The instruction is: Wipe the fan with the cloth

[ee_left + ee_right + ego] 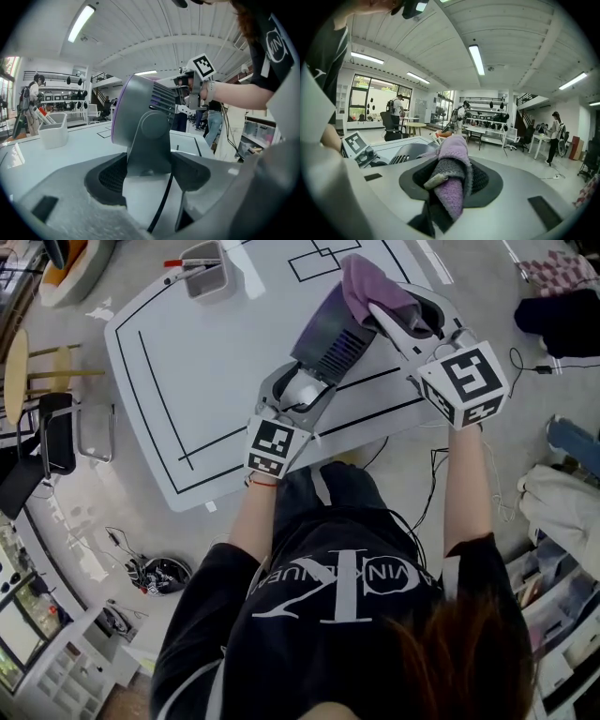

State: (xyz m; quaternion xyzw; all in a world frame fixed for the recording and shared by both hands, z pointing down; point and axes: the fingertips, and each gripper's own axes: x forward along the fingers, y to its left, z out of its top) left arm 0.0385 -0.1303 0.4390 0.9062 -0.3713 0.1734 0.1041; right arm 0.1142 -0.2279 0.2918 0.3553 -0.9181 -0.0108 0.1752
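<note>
Fan (330, 334) top hidden under cloth (367, 285) in right hand-held gripper (405, 313).

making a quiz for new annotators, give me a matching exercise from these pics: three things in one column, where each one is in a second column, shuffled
Things:
1. fan
2. cloth
3. bin

Places:
A. on the far side of the table, apart from both grippers
B. clamped in the jaws of the right gripper
C. gripped at its stand by the left gripper

Pairs: 1-C, 2-B, 3-A
</note>
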